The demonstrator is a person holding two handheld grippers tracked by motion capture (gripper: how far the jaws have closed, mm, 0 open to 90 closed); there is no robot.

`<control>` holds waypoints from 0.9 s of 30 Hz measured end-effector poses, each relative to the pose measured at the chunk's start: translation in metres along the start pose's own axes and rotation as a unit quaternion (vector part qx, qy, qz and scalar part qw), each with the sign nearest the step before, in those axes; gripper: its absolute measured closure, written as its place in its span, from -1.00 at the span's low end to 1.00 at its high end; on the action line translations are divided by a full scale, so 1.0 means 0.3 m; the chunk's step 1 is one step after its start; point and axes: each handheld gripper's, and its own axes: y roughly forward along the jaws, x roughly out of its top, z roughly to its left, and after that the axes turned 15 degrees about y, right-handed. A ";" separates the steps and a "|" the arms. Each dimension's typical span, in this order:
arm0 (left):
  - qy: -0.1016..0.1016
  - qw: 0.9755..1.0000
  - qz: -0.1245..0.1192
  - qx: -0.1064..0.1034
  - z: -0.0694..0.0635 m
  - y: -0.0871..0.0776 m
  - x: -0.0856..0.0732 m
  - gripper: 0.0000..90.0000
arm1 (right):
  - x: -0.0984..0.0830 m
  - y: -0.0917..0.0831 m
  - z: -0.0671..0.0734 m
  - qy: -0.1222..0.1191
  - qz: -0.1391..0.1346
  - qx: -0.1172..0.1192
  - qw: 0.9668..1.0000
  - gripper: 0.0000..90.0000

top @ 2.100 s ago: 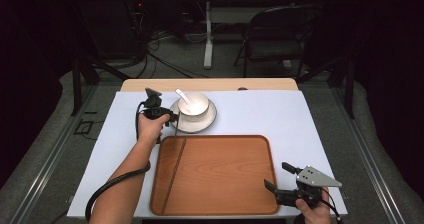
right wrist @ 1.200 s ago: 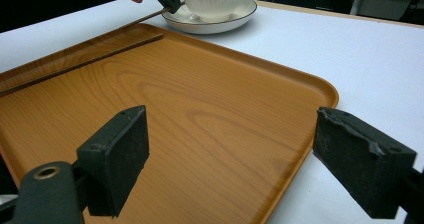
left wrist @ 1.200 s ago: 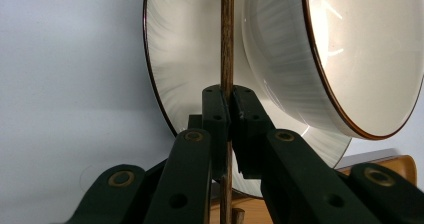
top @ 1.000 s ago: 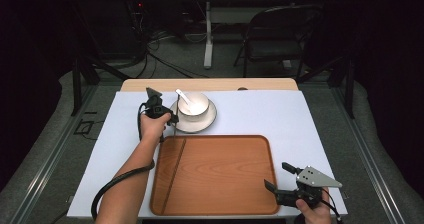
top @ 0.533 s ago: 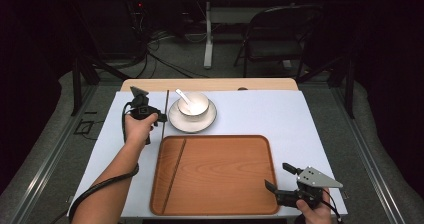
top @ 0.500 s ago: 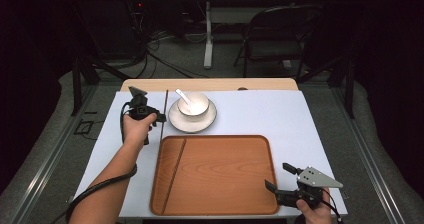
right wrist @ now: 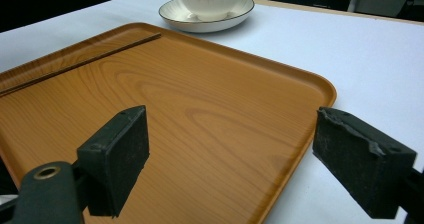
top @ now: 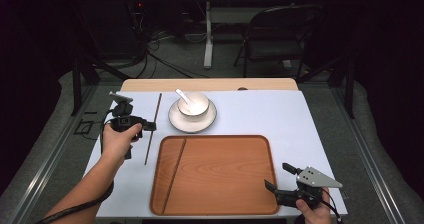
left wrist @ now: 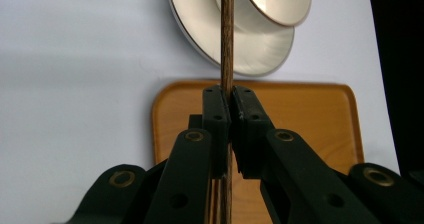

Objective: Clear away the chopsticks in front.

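My left gripper (top: 148, 126) hovers over the white table left of the tray, shut on a dark wooden chopstick (top: 153, 128) near its middle. In the left gripper view the jaws pinch the chopstick (left wrist: 227, 34), which runs up across the saucer (left wrist: 250, 49). A second chopstick (top: 175, 174) lies along the left side of the brown wooden tray (top: 225, 184). My right gripper (top: 276, 175) rests at the tray's near right corner, open and holding nothing (right wrist: 240, 159). A white bowl (top: 194, 103) with a spoon (top: 182, 96) stands on a saucer (top: 192, 120) behind the tray.
The table's far wooden edge (top: 210, 84) lies just behind the saucer. Bare white tabletop (top: 260, 114) stretches to the right of the saucer. A folding chair (top: 280, 39) and cables stand on the floor beyond the table.
My left gripper has moved left and a little nearer to the person, away from the saucer, carrying the chopstick. The right gripper has stayed put.
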 end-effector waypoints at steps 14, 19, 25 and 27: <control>0.013 0.998 0.036 -0.040 -0.053 0.064 -0.214 0.90 | 0.000 0.001 0.000 0.001 -0.001 -0.002 1.000 -0.68; 0.011 0.998 0.053 -0.044 -0.062 0.104 -0.272 0.90 | 0.000 0.000 0.000 0.001 -0.001 -0.002 1.000 -0.68; 0.011 0.996 0.077 -0.043 -0.056 0.156 -0.323 0.90 | 0.000 0.000 0.001 0.002 -0.001 -0.002 1.000 -0.68; 0.007 0.996 0.080 -0.043 -0.050 0.167 -0.330 0.90 | 0.000 0.001 0.000 0.002 -0.001 -0.002 1.000 -0.68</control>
